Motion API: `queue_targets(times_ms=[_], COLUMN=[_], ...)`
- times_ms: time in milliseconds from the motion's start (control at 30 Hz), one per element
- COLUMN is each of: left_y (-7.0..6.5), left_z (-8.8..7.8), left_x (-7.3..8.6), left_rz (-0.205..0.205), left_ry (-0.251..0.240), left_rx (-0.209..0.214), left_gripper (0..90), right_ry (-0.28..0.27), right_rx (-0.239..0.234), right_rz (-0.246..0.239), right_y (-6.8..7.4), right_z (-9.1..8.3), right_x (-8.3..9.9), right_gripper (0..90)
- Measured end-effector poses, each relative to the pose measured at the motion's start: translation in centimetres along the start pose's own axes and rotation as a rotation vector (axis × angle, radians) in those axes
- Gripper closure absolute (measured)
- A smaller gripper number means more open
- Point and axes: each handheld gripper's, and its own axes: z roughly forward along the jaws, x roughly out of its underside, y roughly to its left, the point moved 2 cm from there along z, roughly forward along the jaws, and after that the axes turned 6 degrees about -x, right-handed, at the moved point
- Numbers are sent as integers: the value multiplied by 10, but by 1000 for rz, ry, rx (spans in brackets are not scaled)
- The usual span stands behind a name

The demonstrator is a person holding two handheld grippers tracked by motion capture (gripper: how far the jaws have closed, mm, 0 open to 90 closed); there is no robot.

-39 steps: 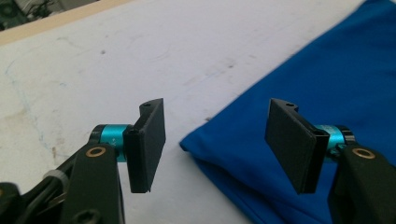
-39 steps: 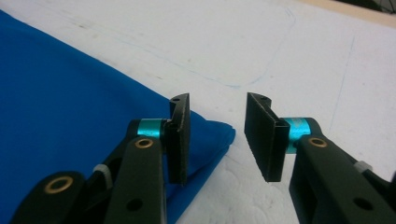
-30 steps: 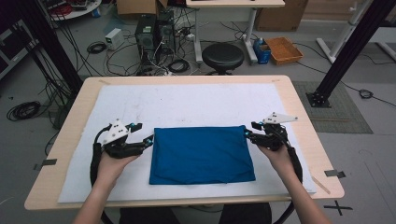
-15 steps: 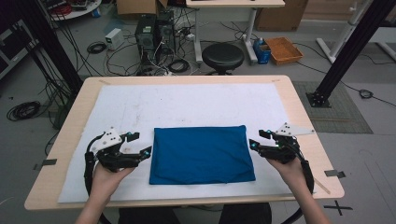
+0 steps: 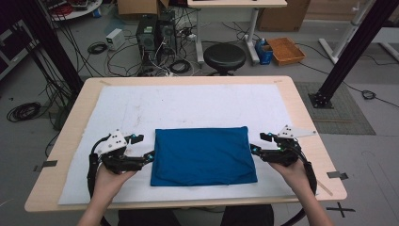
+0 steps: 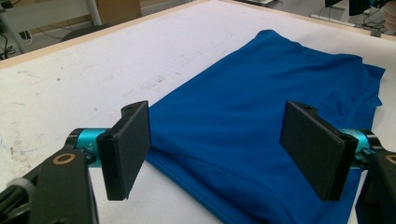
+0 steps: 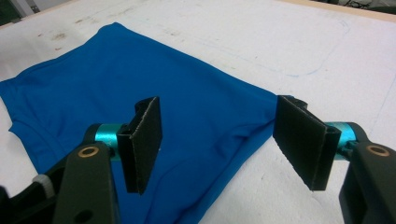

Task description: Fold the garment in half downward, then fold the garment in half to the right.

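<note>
On the table [image 5: 301, 108], a white sheet [image 5: 197, 103] carries the folded blue cloth [image 5: 202, 155] near its front edge, flanked by the left gripper [image 5: 149, 156] and right gripper [image 5: 254, 149], whose fingers [image 6: 125, 149] have just been opening and now gape wide, holding nothing, beside its edges.

No legible text, label, brand, number or sign found on any surface on or around the table [image 5: 301, 117].
</note>
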Motion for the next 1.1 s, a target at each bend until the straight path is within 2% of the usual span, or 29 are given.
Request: queue_targets(times_ms=[367, 500, 633, 733, 800, 867, 967, 1000, 1100], left_y=[-2, -3, -7, -12, -16, -19, -22, -23, -27], left_z=[-1, -2, -3, -5, -8, -12, -17, -19, -23], left_x=[-2, -2, -3, -4, -3, -2, 1, 3, 9], left_rz=[4, -12, -11, -4, -5, -18, -103, -117, -108], left_ry=[1, -9, 2, 13, 27, 27, 59, 60, 62], left_rx=[2, 5, 5, -10, -36, -56, -79, -84, -105], left_gripper=[249, 249, 249, 250, 260, 271, 312, 312, 325], right_ry=[-4, -17, -26, -20, -15, -12, -14, -15, -18], right_rx=[4, 4, 4, 1, -4, -2, -15, -16, -25], right_rz=[3, 1, -6, -20, -31, -34, -41, -50, -60], right_y=[-2, -3, -3, -2, -2, 0, 4, 5, 9], right_z=[-2, -3, 0, 5, 9, 13, 18, 20, 27], right_x=[0, -6, -16, -22, -26, -31, -40, -43, -50], right_gripper=[321, 321, 322, 323, 326, 327, 327, 327, 327])
